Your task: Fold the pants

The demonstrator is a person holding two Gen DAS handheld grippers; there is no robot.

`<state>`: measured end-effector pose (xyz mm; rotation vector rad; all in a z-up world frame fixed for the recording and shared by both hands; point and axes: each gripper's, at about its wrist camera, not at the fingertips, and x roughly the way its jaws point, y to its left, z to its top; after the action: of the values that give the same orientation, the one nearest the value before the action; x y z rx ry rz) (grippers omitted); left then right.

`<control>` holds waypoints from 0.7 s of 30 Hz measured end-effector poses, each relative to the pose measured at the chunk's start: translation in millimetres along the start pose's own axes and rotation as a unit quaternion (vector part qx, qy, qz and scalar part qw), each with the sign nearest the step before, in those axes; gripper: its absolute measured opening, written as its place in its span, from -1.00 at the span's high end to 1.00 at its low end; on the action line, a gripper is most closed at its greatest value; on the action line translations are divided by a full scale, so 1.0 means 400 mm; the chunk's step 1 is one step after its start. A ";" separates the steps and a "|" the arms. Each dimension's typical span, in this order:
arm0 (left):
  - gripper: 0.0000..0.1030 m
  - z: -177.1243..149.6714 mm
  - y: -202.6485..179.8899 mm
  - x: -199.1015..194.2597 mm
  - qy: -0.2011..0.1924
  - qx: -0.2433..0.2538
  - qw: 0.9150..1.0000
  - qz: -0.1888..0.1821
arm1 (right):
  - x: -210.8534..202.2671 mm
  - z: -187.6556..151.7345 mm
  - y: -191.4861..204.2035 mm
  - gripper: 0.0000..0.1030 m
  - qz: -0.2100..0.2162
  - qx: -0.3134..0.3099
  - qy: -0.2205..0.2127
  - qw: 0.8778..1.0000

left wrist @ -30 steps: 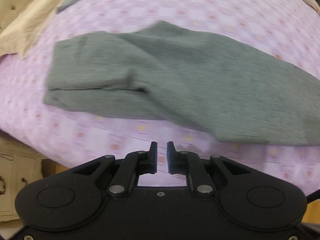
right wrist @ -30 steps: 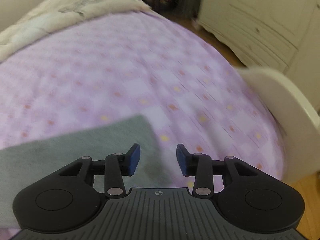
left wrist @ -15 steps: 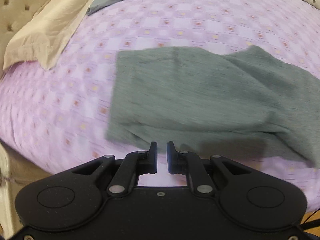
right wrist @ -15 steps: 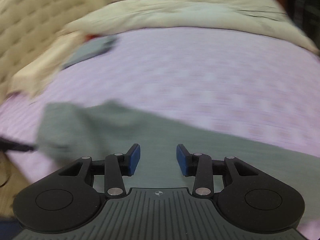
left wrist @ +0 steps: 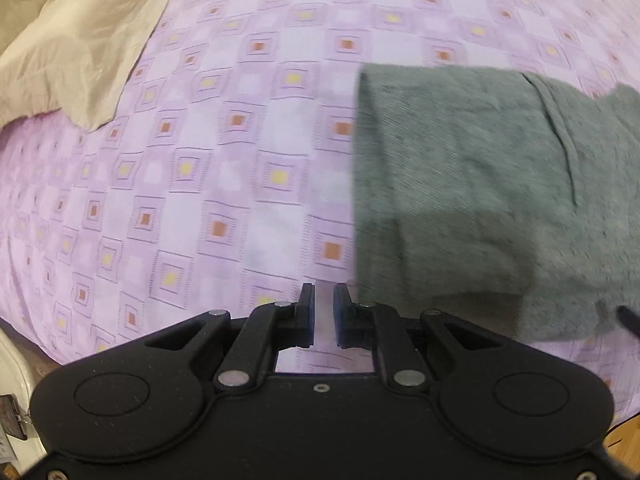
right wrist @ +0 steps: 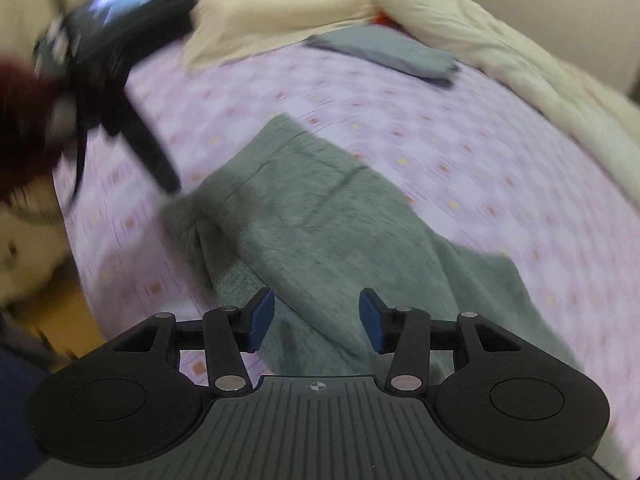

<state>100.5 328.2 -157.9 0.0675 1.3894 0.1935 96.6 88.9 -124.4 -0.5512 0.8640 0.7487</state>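
Note:
The grey-green pants (left wrist: 492, 184) lie flat on the purple checked bedspread (left wrist: 224, 168), filling the right half of the left wrist view. My left gripper (left wrist: 323, 316) is nearly shut and empty, low over the bedspread just left of the pants' near corner. In the right wrist view the pants (right wrist: 320, 220) run diagonally, with a folded edge at the left. My right gripper (right wrist: 316, 314) is open and empty, just above the pants. The left gripper (right wrist: 120, 64) shows blurred at upper left, its tip near the pants' end.
A cream duvet (right wrist: 500, 40) is bunched along the far side of the bed. A folded grey garment (right wrist: 384, 54) lies near it. A beige pillow (left wrist: 76, 36) lies at upper left. The bed's edge and wooden floor (right wrist: 52, 312) are at lower left.
Both grippers have swung towards the pants' left end. The left gripper has come down close beside the pants' corner. The right gripper has turned left along the pants. The jaws are unchanged.

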 end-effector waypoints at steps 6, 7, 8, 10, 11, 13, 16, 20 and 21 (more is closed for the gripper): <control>0.65 -0.004 0.064 -0.023 -0.001 -0.027 0.999 -0.018 | 0.083 0.026 0.085 0.78 -0.018 -0.114 0.014 0.993; 0.65 -0.003 0.074 -0.028 -0.004 -0.029 0.999 -0.017 | 0.077 0.040 0.072 0.78 -0.011 -0.094 0.011 0.995; 0.65 -0.005 0.084 -0.039 -0.009 -0.032 0.999 -0.016 | 0.069 0.055 0.052 0.81 -0.003 -0.061 0.006 0.998; 0.65 -0.003 0.104 -0.062 -0.019 -0.037 0.999 -0.016 | 0.023 0.085 0.002 0.83 0.009 0.022 -0.020 1.000; 0.65 0.000 0.116 -0.076 -0.026 -0.039 0.999 -0.016 | -0.010 0.099 -0.022 0.83 0.020 0.068 -0.034 0.997; 0.65 0.007 0.133 -0.107 -0.048 -0.045 0.998 -0.014 | -0.067 0.117 -0.039 0.84 0.048 0.128 -0.062 0.989; 0.65 0.023 0.137 -0.152 -0.078 -0.058 0.995 -0.019 | -0.032 0.111 0.020 0.84 0.080 0.107 -0.029 0.991; 0.65 0.064 0.089 -0.166 -0.094 -0.042 0.994 -0.046 | 0.082 0.064 0.100 0.81 0.095 0.068 0.035 0.993; 0.65 0.075 0.074 -0.158 -0.092 -0.032 0.994 -0.052 | 0.091 0.057 0.103 0.78 0.096 0.069 0.039 0.992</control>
<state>116.6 348.2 -86.6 -0.0389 1.1986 0.1408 91.2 143.4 -148.0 -0.3796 1.0433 0.8384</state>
